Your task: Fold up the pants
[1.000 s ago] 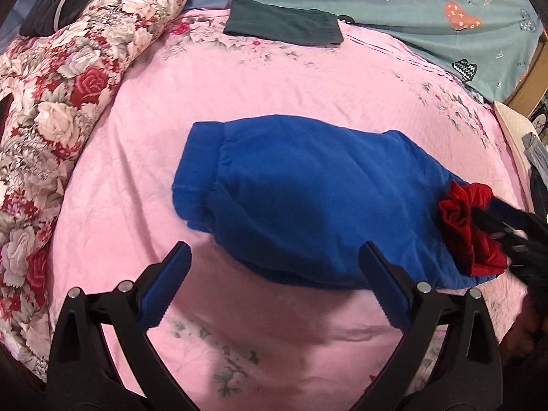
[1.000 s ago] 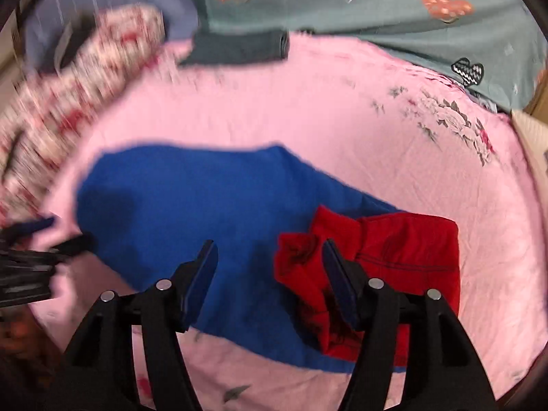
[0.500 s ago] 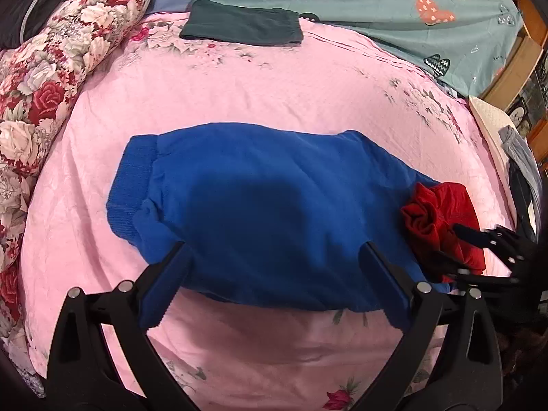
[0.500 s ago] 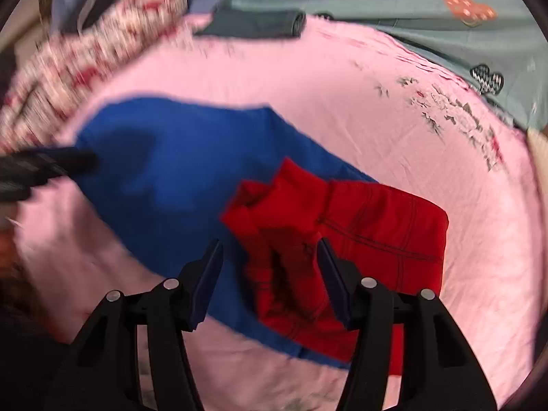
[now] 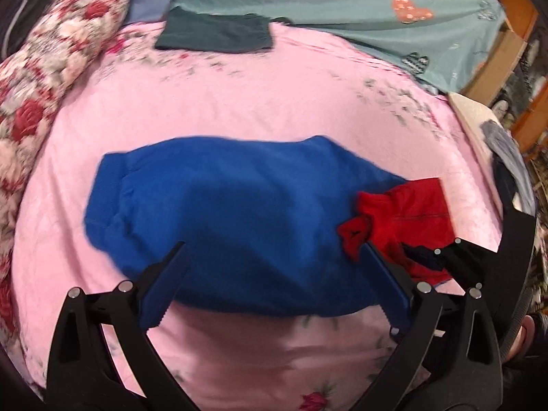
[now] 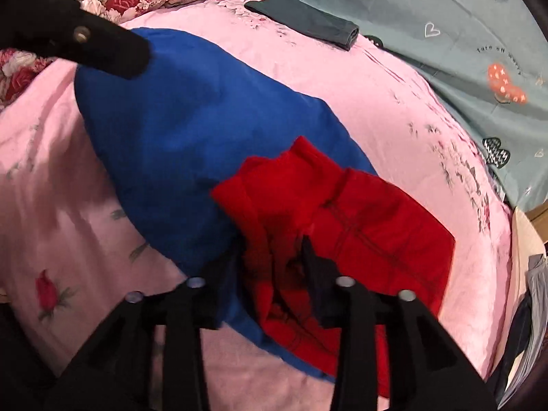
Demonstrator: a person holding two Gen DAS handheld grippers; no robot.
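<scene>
Blue pants (image 5: 239, 219) lie folded across the middle of the pink bedspread (image 5: 274, 89), w/ a red waist section (image 6: 359, 226) bunched at the right end. Right gripper (image 6: 270, 253) is pinched on the crumpled near edge of that red fabric, jaws close together w/ cloth between. Left gripper (image 5: 277, 274) hovers over the near edge of the blue part, jaws spread wide, holding nothing. Far side: dark green folded garment (image 5: 215, 32) next to a teal heart-print blanket (image 5: 376, 7). Floral quilt (image 5: 51, 54) sits far left.
</scene>
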